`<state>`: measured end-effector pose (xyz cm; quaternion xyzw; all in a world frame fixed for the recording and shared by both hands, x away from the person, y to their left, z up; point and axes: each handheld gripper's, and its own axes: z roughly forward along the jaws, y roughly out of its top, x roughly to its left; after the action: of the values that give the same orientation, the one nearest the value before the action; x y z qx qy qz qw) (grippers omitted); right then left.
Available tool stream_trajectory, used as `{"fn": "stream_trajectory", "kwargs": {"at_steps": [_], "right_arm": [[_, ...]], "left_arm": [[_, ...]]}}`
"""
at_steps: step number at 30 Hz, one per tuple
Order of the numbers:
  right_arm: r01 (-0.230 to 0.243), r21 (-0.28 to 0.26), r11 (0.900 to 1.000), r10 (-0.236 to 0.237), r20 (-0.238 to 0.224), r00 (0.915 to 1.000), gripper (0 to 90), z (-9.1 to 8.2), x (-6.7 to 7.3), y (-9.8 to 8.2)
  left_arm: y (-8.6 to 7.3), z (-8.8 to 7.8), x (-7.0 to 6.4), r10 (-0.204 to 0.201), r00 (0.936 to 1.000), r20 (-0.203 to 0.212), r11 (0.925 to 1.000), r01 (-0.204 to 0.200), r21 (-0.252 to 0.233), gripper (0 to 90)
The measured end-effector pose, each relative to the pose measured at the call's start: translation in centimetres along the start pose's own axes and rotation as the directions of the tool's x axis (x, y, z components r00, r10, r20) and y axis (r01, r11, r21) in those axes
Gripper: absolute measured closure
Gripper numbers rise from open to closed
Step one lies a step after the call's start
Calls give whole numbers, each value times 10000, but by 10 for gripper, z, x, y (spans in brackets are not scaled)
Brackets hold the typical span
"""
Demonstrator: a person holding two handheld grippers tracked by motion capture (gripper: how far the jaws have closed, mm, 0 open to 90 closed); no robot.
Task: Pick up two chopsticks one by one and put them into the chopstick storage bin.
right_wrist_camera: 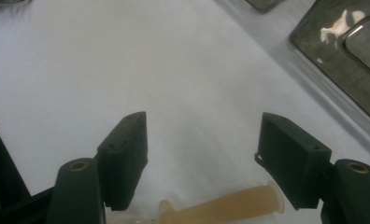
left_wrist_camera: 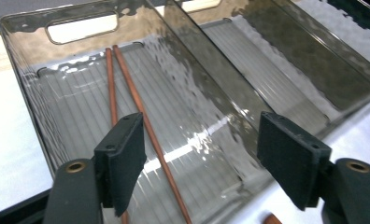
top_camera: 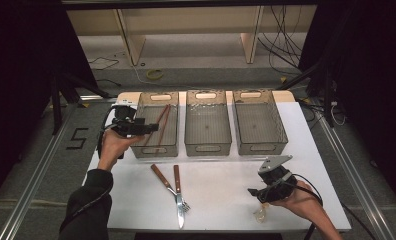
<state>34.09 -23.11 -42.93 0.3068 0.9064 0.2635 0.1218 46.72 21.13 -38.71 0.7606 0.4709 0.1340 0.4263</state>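
High view: a pair of brown chopsticks (top_camera: 161,126) lies lengthwise in the leftmost of three smoky translucent bins (top_camera: 157,125), in the upper middle of the frame. The left gripper (top_camera: 148,127) hangs at that bin's left wall, held by the left hand (top_camera: 113,145), whose dark sleeve (top_camera: 88,202) comes up from the bottom left. In the left gripper view its jaws are spread wide, empty, above the bin floor, with the two chopsticks (left_wrist_camera: 141,121) running from upper left toward the bottom centre between them; the sticks lie close together and I cannot tell whether they touch.

The middle bin (top_camera: 208,123) and the right bin (top_camera: 259,121) stand just beside the first, in a row across the far part of the white table (top_camera: 221,185).

Below the bins, in the lower middle of the high view, a wooden-handled knife (top_camera: 168,187) and a wooden-handled fork (top_camera: 180,189) lie on the table, their metal ends meeting or crossing near the front edge.

At the lower right, the right gripper (top_camera: 253,192) is held low over the table by the right hand (top_camera: 298,197). In the right gripper view its jaws are also spread, gripping nothing, and a pale yellowish plastic piece (right_wrist_camera: 230,205) lies on the white surface at the bottom of the frame between them; what it is cannot be told.
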Motion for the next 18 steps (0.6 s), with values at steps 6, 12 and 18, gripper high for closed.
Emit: {"fn": "stream_trajectory", "kwargs": {"at_steps": [6,12,18], "right_arm": [[-347,-30,9994,347,181,9992,339,0,-3,-1],[-682,23,9977,680,532,9963,339,0,-4,-4],[-1246,151,9921,1224,1045,9870,337,-1,-6,-11]], "left_arm": [[-19,-6,-19,255,9987,442,9997,-255,10,288],[-30,-8,-35,715,9955,621,9974,-721,74,275],[-45,-11,-49,968,9904,985,9952,-952,-212,243]]}}
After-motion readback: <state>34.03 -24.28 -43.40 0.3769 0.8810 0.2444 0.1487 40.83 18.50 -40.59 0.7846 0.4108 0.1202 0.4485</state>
